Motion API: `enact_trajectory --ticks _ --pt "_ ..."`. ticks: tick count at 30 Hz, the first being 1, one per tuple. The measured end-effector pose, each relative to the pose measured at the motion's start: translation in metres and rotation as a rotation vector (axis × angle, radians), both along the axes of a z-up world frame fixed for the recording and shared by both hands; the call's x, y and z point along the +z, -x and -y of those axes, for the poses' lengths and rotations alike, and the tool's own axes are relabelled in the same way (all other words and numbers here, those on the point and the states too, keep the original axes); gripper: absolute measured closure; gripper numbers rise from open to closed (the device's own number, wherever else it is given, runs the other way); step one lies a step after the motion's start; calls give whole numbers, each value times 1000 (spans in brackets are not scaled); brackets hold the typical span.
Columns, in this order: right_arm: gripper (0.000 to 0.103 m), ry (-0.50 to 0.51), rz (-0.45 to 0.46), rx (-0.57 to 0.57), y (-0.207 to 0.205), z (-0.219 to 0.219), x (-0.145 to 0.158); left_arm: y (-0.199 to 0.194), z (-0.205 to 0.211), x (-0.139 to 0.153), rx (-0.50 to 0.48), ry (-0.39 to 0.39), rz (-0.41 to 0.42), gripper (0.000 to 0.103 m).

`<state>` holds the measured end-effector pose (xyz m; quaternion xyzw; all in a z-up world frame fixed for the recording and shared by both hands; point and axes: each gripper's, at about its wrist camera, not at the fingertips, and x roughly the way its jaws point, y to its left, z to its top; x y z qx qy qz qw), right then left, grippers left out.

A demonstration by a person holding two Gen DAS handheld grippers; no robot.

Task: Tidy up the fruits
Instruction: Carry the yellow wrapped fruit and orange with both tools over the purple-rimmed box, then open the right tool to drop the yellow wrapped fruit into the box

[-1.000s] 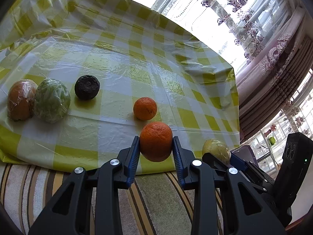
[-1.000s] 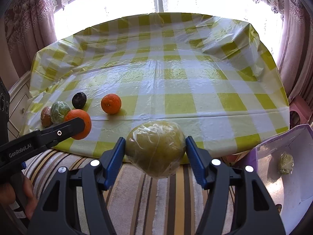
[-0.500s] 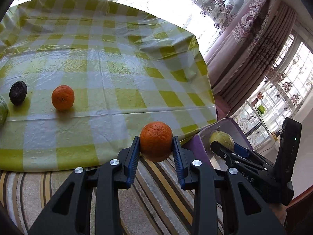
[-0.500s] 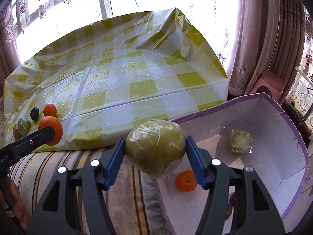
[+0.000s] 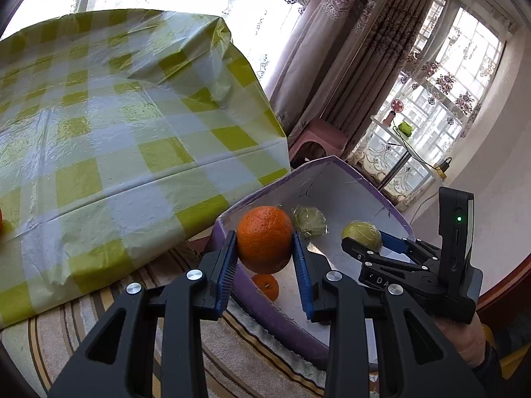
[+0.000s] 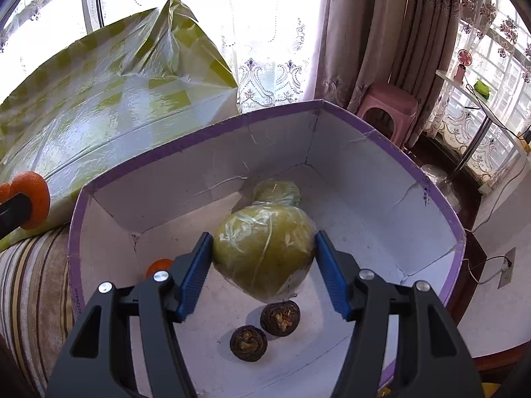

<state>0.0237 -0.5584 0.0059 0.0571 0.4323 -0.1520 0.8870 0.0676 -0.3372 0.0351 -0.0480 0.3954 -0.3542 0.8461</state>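
Two letters, "DA", on right hand-held gripper (image 5: 381, 245).

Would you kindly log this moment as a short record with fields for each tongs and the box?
left tongs: shut on orange, held at the near rim of the box
right tongs: shut on wrapped green fruit, held over the box interior
box: purple rim, white inside, beside the checked tablecloth
box contents: small orange, wrapped green fruit at back, two dark round fruits
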Motion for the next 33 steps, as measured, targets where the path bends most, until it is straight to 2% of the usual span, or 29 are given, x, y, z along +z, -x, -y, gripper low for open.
enact_trajectory --ticks 5,11,17,22,30,33 --pt "40 22 -62 -6 -3 13 -12 -2 45 -10 -149 -68 -8 72" --pt "40 8 -140 30 -4 19 -25 -5 86 -34 -312 -199 -73 72" --pt "40 -36 -205 76 -6 22 -43 5 111 -51 -413 -310 -72 72" --pt "40 17 -256 122 -12 12 -50 7 120 -63 -443 -352 -88 72" --pt "39 29 -270 120 -17 10 -55 7 127 -74 -441 -404 -78 72" --pt "39 22 -266 117 -17 11 -55 6 127 -75 -441 -403 -81 72"
